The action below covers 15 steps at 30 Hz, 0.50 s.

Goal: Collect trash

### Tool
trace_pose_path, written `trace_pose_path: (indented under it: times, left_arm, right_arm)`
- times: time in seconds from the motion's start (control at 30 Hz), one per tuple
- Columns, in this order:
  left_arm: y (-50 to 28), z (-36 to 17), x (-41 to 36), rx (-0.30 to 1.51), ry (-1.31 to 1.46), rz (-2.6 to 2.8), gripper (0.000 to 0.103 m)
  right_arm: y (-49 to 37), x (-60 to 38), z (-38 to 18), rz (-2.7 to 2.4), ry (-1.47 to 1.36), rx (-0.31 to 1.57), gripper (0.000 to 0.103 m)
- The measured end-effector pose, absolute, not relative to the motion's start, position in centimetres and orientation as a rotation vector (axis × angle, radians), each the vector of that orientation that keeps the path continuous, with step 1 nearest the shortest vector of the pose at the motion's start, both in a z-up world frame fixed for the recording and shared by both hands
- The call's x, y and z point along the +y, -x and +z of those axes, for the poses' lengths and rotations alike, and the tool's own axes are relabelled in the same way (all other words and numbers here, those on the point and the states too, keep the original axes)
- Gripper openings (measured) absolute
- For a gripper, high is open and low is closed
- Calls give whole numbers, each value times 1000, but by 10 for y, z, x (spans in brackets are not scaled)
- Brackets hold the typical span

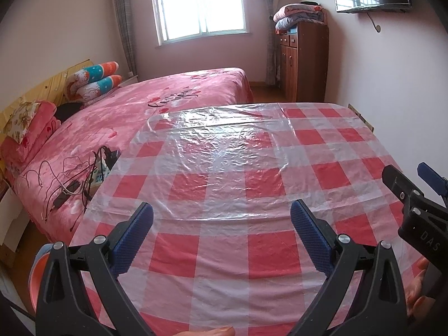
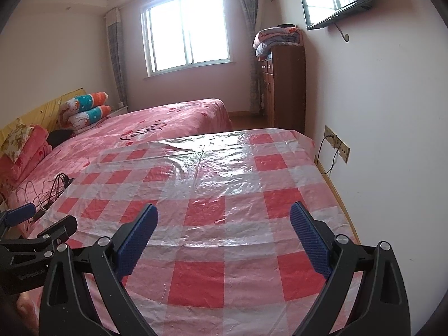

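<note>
We find both views lit by daylight from the window, which is blown out to near white. Glare lies on the clear plastic sheet over the checked table cover. Illumination is even and soft; shadows are faint. Fisheye distortion bends straight lines near the edges, and the corners are vignetted black. Focus is acceptable throughout, slightly soft at distance.

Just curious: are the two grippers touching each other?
Apart. In the left wrist view the right gripper sits off to the side of the left gripper, with checked cloth showing between them.
</note>
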<state>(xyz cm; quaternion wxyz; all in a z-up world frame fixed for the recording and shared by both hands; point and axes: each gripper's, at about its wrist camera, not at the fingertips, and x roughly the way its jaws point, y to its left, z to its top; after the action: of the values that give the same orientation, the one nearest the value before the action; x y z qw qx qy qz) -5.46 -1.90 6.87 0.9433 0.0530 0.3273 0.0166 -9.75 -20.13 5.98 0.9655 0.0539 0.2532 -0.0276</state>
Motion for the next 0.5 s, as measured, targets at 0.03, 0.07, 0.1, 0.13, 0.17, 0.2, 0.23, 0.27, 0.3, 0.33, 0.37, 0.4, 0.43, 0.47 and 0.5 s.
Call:
trace_pose_path:
  times: [0.03, 0.07, 0.1, 0.13, 0.17, 0.2, 0.23, 0.27, 0.3, 0.33, 0.37, 0.4, 0.43, 0.47, 0.5]
  left_arm:
    - [55, 68, -19, 668, -108, 34, 99]
    - [55, 67, -19, 668, -108, 34, 99]
    - [55, 67, -19, 668, -108, 34, 99]
    - [55, 67, -19, 669, -108, 33, 99]
    - [54, 66, -19, 670, -108, 33, 99]
    - [54, 66, -19, 671, -108, 33, 99]
    - [54, 65, -19, 672, -107, 33, 99]
    - [54, 64, -19, 674, -107, 33, 99]
    - [54, 63, -18, 675, -107, 33, 99]
    - [54, 63, -18, 676, -106, 33, 99]
    - [54, 63, -18, 676, -106, 34, 99]
    - [54, 62, -17, 676, -105, 35, 99]
    - [54, 62, -17, 678, -105, 35, 99]
    - [53, 62, -16, 680, -104, 36, 99]
    - [53, 61, -16, 680, -102, 36, 99]
  right_arm:
    - [97, -201, 60, -55, -109, 513, 94]
    - [97, -201, 59, -54, -108, 514, 94]
    - [97, -200, 59, -53, -108, 514, 94]
    - [97, -200, 59, -52, -108, 514, 94]
    - [97, -200, 59, -51, -107, 515, 94]
    - [97, -199, 59, -49, -108, 516, 94]
    - [97, -199, 59, -48, -108, 516, 94]
    - [97, -199, 59, -47, -107, 516, 94]
    - [98, -198, 59, -46, -108, 516, 94]
    - [97, -198, 59, -45, -108, 516, 94]
    - [97, -198, 59, -43, -109, 516, 94]
    - [97, -197, 59, -41, -108, 516, 94]
    - [97, -197, 59, -40, -107, 516, 94]
    - [97, -196, 58, -39, -107, 516, 94]
    - [97, -196, 58, -37, -106, 516, 94]
